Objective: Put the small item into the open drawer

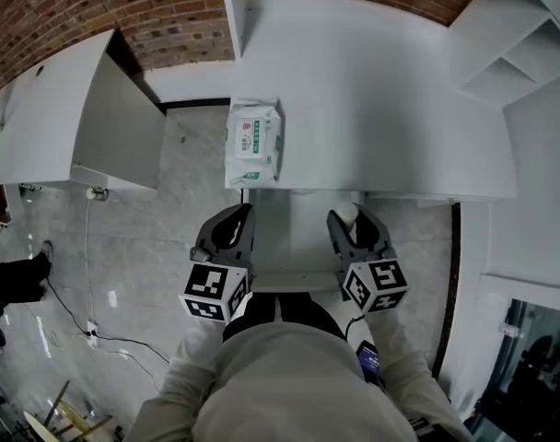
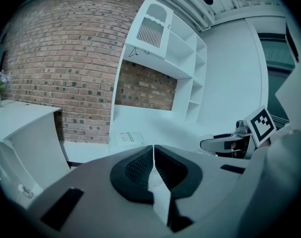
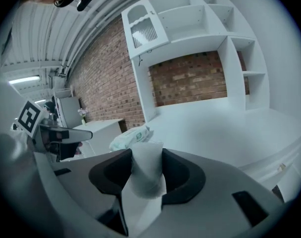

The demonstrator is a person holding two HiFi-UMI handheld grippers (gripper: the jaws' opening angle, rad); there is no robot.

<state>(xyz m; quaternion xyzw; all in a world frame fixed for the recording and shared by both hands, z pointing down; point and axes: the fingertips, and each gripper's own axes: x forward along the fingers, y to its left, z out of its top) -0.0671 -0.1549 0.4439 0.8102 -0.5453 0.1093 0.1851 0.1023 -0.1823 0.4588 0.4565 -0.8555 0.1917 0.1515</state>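
Note:
A small white rolled item (image 3: 146, 171) sits between the black pads of my right gripper (image 3: 146, 176), which is shut on it. From the head view the item (image 1: 347, 214) shows at the tip of the right gripper (image 1: 348, 221), over the right side of the open white drawer (image 1: 291, 247). My left gripper (image 1: 232, 226) hovers at the drawer's left side. Its pads meet with nothing between them (image 2: 153, 168). Both grippers are level with each other, just in front of the desk edge.
A pack of wet wipes (image 1: 253, 142) lies on the white desk (image 1: 381, 99) near its front edge, just beyond the drawer. A white side cabinet (image 1: 68, 118) stands to the left. White shelves (image 1: 515, 58) rise at the right. Cables trail on the marble floor (image 1: 87, 311).

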